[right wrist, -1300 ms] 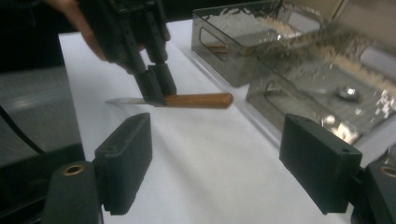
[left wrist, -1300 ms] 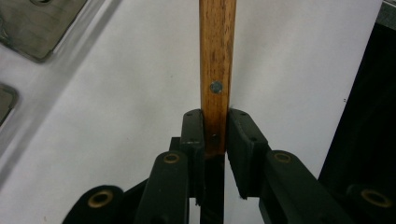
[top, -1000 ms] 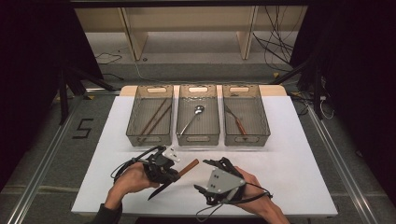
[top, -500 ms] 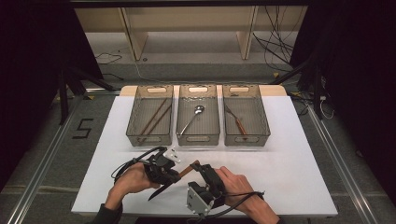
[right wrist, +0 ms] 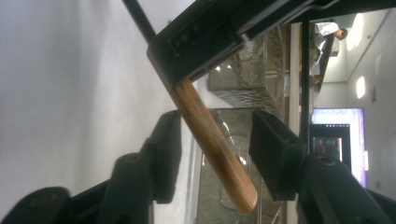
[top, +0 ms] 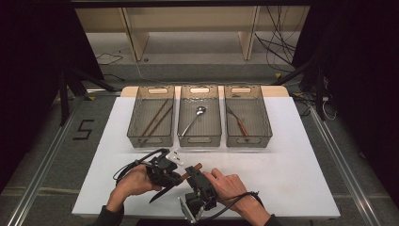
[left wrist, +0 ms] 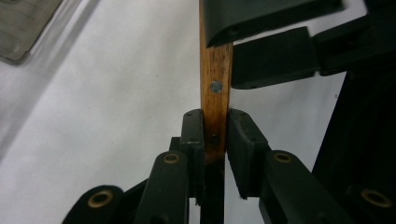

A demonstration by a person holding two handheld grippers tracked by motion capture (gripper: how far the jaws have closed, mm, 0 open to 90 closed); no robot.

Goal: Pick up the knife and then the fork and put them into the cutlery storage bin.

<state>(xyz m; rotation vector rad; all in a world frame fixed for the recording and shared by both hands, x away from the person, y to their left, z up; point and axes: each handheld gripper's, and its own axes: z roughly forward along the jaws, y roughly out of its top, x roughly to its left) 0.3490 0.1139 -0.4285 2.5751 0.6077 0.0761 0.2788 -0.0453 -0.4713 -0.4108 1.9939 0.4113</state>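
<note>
Left gripper (top: pixel 162 170), lower centre-left of the high view: its jaws are pinching a knife (top: pixel 175 181) at the junction of wooden handle and dark blade. In the left gripper view the wooden handle (left wrist: pixel 215 88) runs up the middle of the frame from between the two pads, a metal rivet visible on it. In the high view the blade points toward the lower left and the handle end toward the upper right, above the white surface (top: pixel 291 155).

Right gripper (top: pixel 197 181), lower centre of the high view, just right of the left one: its jaws have just been closing and stand spread on either side of the handle's free end. In the right gripper view the handle (right wrist: pixel 212 144) crosses the gap diagonally; the pads do not press on it.

Three trays sit in a row at the upper centre of the high view: left tray (top: pixel 136 136), middle tray (top: pixel 200 140) and right tray (top: pixel 266 122).
</note>
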